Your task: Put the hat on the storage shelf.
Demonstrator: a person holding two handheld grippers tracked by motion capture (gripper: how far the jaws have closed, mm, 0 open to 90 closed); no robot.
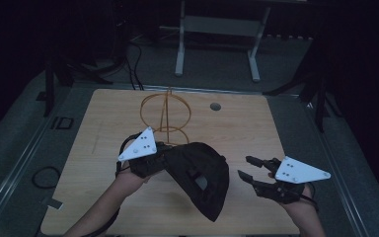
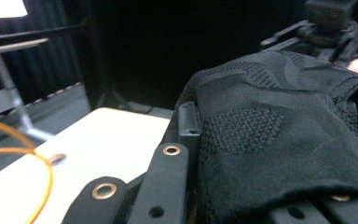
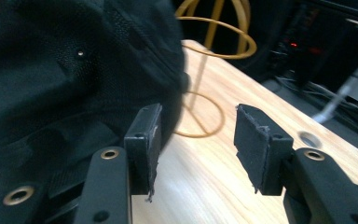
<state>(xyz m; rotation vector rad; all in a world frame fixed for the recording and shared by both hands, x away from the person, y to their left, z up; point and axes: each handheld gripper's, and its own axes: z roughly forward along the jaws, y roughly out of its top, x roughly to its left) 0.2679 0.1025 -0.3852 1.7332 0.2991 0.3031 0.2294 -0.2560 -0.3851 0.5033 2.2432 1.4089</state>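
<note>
Black cap held over a wooden table (image 1: 103, 207) by the left hand-held gripper (image 1: 164, 157).

The left hand-held gripper is clamped on the black cap (image 1: 200, 177), near the table's middle, just in front of a yellow wire stand (image 1: 166, 114). The right hand-held gripper (image 1: 246, 167) sits right of the cap, jaws apart, grasping nothing.

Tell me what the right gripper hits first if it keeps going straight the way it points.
Probably the black cap held by the left gripper: the right gripper points toward it, jaws open and empty, though depth is unclear.
</note>
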